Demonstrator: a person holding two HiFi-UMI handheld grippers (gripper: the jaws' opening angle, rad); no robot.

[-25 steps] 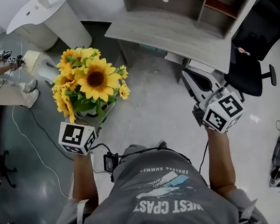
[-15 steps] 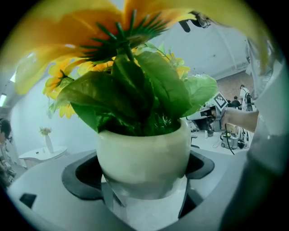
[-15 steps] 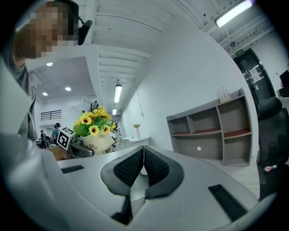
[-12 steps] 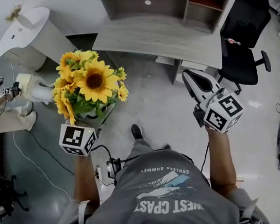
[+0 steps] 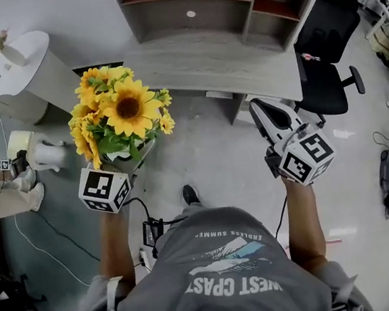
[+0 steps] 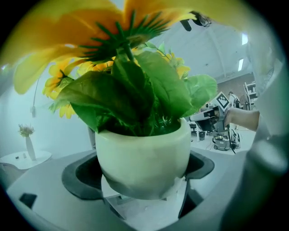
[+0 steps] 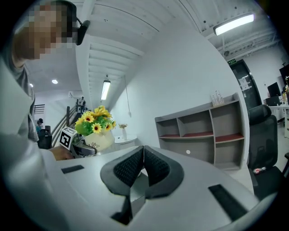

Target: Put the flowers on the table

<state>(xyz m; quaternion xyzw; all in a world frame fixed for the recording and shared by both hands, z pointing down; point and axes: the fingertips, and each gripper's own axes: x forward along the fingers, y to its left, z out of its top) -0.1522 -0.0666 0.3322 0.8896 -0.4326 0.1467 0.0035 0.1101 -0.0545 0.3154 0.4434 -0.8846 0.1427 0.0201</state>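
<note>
My left hand-held gripper (image 5: 136, 161) clamped the pot (image 6: 142, 158) of flowers (image 5: 120, 115) above the floor (image 5: 209, 156), short of the desk (image 5: 224, 63). My right hand-held gripper (image 7: 143, 159) was closed and empty. I judged this the carry step; next, reach the desk and lower the pot upright.

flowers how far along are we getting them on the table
Done: the left gripper is shut on the white pot of flowers, lifted. In hand: it hangs over the floor, short of the grey table. Left: reach the table, set the pot down, release. The right gripper is shut, empty.
</note>
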